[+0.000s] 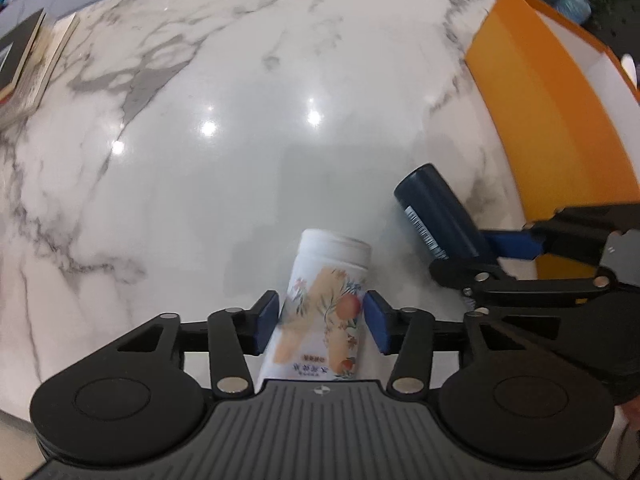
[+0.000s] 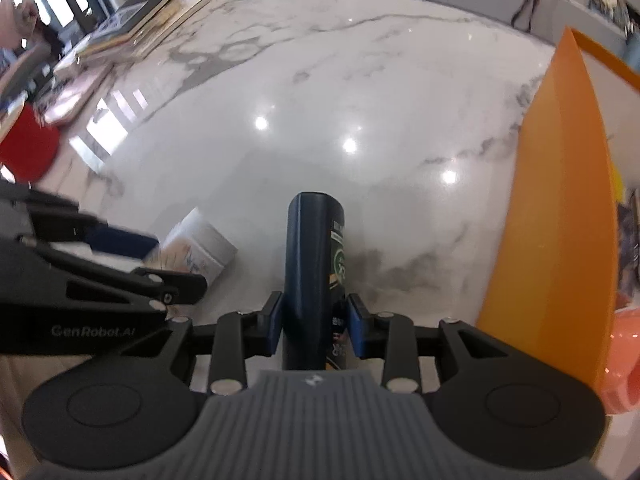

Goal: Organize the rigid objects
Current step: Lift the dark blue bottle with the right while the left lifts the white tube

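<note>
A white bottle with a flower print [image 1: 328, 280] stands tilted on the marble table [image 1: 240, 120], cap end away from me. It sits between the blue pads of my left gripper [image 1: 322, 308] and looks blurred. The pads flank it without a clear press, so that gripper is open. To its right, my right gripper [image 2: 314, 320] is shut on a dark blue spray can [image 2: 314, 248], whose far end points down at the table. The can [image 1: 436, 216] and the right gripper [image 1: 480, 258] also show in the left wrist view. The white bottle [image 2: 200, 248] and left gripper [image 2: 160, 262] appear at the left of the right wrist view.
An orange box [image 1: 540, 120] with a white inside stands at the right, its wall [image 2: 560, 220] close to the can. Stacked books [image 2: 132, 28] lie at the far left edge. A red object [image 2: 28, 152] sits left, and a pink-orange one [image 2: 624, 360] behind the box wall.
</note>
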`<action>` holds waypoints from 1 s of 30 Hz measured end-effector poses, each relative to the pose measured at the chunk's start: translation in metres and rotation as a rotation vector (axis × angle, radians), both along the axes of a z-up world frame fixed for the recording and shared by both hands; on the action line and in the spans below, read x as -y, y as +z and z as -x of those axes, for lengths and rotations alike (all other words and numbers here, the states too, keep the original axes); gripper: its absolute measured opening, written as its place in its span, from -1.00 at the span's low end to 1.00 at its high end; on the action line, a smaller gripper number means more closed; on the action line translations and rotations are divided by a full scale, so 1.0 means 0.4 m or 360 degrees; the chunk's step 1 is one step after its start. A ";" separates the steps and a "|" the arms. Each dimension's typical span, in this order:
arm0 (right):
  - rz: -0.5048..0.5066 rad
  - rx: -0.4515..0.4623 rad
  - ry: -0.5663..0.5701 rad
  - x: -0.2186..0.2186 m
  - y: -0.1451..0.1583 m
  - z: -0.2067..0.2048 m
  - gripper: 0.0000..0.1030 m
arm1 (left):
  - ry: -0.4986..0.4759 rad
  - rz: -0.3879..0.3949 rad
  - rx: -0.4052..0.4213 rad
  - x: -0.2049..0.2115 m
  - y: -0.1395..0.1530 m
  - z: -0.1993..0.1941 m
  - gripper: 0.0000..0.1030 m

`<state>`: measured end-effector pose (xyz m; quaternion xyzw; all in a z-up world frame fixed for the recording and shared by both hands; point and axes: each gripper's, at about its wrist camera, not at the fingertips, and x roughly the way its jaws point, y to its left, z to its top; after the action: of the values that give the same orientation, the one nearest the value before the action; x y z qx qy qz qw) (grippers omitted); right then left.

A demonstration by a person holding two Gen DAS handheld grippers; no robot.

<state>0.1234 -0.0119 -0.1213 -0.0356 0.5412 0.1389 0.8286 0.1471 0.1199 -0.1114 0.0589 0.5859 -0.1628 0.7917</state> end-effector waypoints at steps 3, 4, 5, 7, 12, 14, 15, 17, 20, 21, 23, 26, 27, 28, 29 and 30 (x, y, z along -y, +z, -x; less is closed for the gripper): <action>0.0035 0.0024 0.0047 -0.003 -0.006 0.018 -0.26 | -0.0057 -0.0072 0.0021 0.005 -0.016 0.013 0.21; 0.0032 0.0033 0.0068 -0.002 -0.008 0.024 -0.21 | -0.0075 -0.0100 0.0024 0.006 -0.022 0.016 0.22; 0.0033 0.0047 0.0086 -0.001 -0.007 0.031 -0.12 | -0.0102 -0.0129 0.0058 0.009 -0.024 0.021 0.24; 0.0058 0.0079 0.0103 -0.003 -0.007 0.042 -0.08 | -0.0127 -0.0137 0.0073 0.009 -0.020 0.026 0.23; 0.0016 0.0122 0.0097 0.001 -0.007 0.046 -0.13 | -0.0140 -0.0116 0.0065 0.005 -0.020 0.023 0.05; 0.0002 0.0106 0.0088 0.002 -0.011 0.042 -0.24 | -0.0136 -0.0119 0.0066 0.005 -0.019 0.025 0.04; -0.0001 0.0104 0.0083 0.002 -0.013 0.040 -0.25 | -0.0130 -0.0119 0.0067 0.006 -0.019 0.026 0.03; -0.0007 0.0111 0.0080 -0.001 -0.014 0.040 -0.26 | -0.0101 -0.0100 0.0062 0.003 -0.017 0.026 0.02; -0.0017 0.0110 0.0068 -0.002 -0.013 0.043 -0.26 | -0.0078 -0.0053 0.0060 -0.006 -0.010 0.024 0.02; -0.0028 0.0116 0.0063 -0.001 -0.010 0.045 -0.26 | -0.0076 -0.0045 0.0069 -0.008 -0.005 0.025 0.02; -0.0042 0.0141 0.0058 -0.001 -0.002 0.050 -0.27 | -0.0070 -0.0030 0.0080 -0.012 0.008 0.027 0.01; -0.0064 0.0180 0.0045 0.000 0.021 0.056 -0.27 | -0.0050 0.0004 0.0085 -0.020 0.031 0.027 0.01; -0.0074 0.0191 0.0045 0.002 0.029 0.058 -0.27 | -0.0041 0.0017 0.0090 -0.023 0.040 0.028 0.01; -0.0089 0.0201 0.0044 0.003 0.039 0.060 -0.27 | -0.0032 0.0027 0.0090 -0.025 0.048 0.028 0.01; -0.0105 0.0212 0.0045 0.004 0.049 0.062 -0.26 | -0.0016 0.0042 0.0090 -0.028 0.057 0.029 0.01; -0.0117 0.0222 0.0044 0.006 0.057 0.063 -0.26 | -0.0001 0.0060 0.0089 -0.032 0.066 0.030 0.01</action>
<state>0.0981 -0.0144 -0.0984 -0.0221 0.4763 0.1672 0.8630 0.1353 0.1327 -0.0849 0.0487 0.5605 -0.1723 0.8086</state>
